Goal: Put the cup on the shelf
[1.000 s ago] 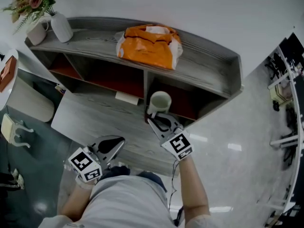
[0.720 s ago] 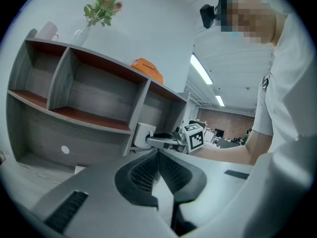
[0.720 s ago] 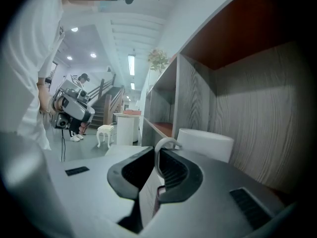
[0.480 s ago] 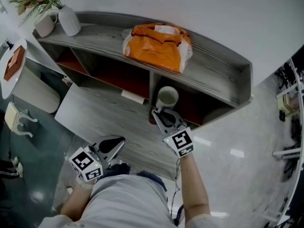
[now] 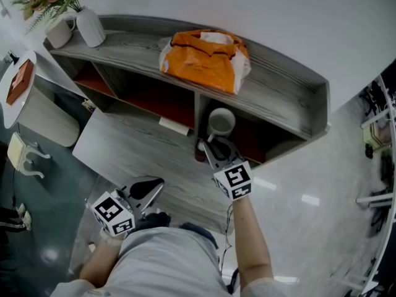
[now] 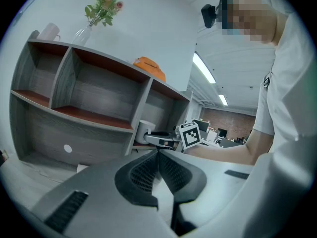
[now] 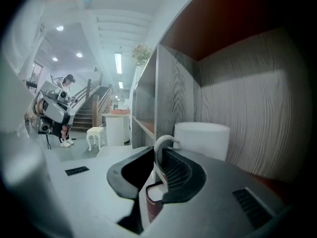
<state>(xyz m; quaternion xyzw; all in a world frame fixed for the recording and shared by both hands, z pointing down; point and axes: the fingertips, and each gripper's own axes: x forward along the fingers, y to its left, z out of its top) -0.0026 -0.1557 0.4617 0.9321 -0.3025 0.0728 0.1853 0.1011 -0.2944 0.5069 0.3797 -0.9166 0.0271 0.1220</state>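
Observation:
The white cup (image 5: 221,121) is at the mouth of the lower right compartment of the grey wooden shelf (image 5: 281,107). My right gripper (image 5: 213,146) is shut on its handle. In the right gripper view the handle (image 7: 159,147) is pinched between the ribbed pads, with the cup's body (image 7: 203,139) just beyond and the compartment's back wall (image 7: 250,113) behind it. Whether the cup rests on the compartment floor I cannot tell. My left gripper (image 5: 153,187) hangs low near my body, shut and empty. Its own view shows the cup (image 6: 143,131) and the right gripper (image 6: 154,138) at the shelf (image 6: 94,115).
On the shelf's top lie an orange bag (image 5: 204,59), a white vase with flowers (image 5: 91,26) and a white mug (image 5: 60,33). A dark red cup (image 7: 152,208) stands on the grey table (image 5: 124,153) below the right jaws. A round white table (image 5: 15,94) and a white chair (image 5: 25,159) stand at the left.
My right gripper has carried the cup forward, farther into the lower right compartment. The left gripper has stayed where it was.

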